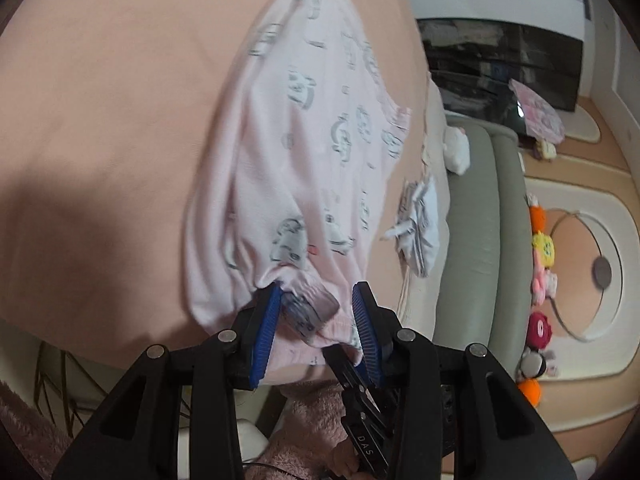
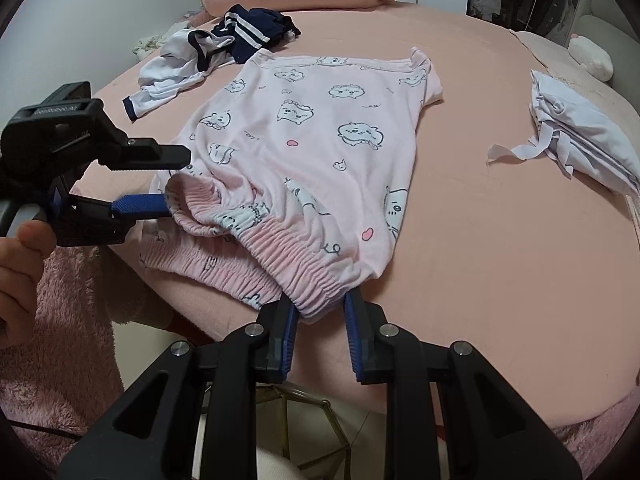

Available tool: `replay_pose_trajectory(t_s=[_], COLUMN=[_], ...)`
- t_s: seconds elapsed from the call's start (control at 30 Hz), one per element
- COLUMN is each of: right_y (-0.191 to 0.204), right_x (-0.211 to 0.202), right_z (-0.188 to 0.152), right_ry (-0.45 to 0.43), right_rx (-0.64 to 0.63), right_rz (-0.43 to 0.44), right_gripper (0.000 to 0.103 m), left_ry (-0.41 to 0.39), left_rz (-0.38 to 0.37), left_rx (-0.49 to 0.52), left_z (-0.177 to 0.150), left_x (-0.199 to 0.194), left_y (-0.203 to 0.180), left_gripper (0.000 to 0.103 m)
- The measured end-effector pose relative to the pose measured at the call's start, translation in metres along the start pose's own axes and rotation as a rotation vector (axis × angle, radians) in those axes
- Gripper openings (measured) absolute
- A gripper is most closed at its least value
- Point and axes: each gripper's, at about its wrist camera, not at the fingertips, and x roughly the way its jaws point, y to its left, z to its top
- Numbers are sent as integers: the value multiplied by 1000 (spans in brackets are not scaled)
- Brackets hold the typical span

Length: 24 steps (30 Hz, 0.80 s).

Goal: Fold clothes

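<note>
At the bottom centre of my right view, my right claw (image 2: 320,316) sits with jaws apart around the elastic waistband of the pink cartoon-print shorts (image 2: 304,140) — not yet pinching. At left, my left claw (image 2: 168,184) also straddles the waistband (image 2: 280,248), its jaws apart. The shorts lie spread on the pink bed (image 2: 500,240). They look light, soft and floppy — the thick gathered waistband seems the surest grip. Farther back lie a folded white garment (image 2: 580,148) and a navy-and-white heap (image 2: 224,40).

We see pink printed shorts (image 2: 304,148) flat on the bed (image 2: 500,220); both the right gripper (image 2: 321,312) and left gripper (image 2: 172,184) straddle the waistband, jaws apart.
</note>
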Motion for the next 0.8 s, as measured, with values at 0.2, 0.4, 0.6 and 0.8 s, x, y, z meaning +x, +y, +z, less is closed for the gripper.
replay_pose_trajectory(t_s=[0.2,0.4,0.6,0.8], right_y=[-2,-1,-8,-7], right_x=[1,3,2,15], right_z=[1,0,2,0], right_ry=[0,7,7,69], right_rx=[-4,4,82,89], right_rz=[3,-2,56,39], right_gripper=[22,23,31,41], left_ry=[16,-30,-84,-60], left_rz=[122,443,480,558], left_rx=[50,423,506,497], left_z=[4,-23,-45,-49], left_x=[11,18,-10,-4], left_y=[-7,-67,-70,-52], left_gripper=[39,11,11,11])
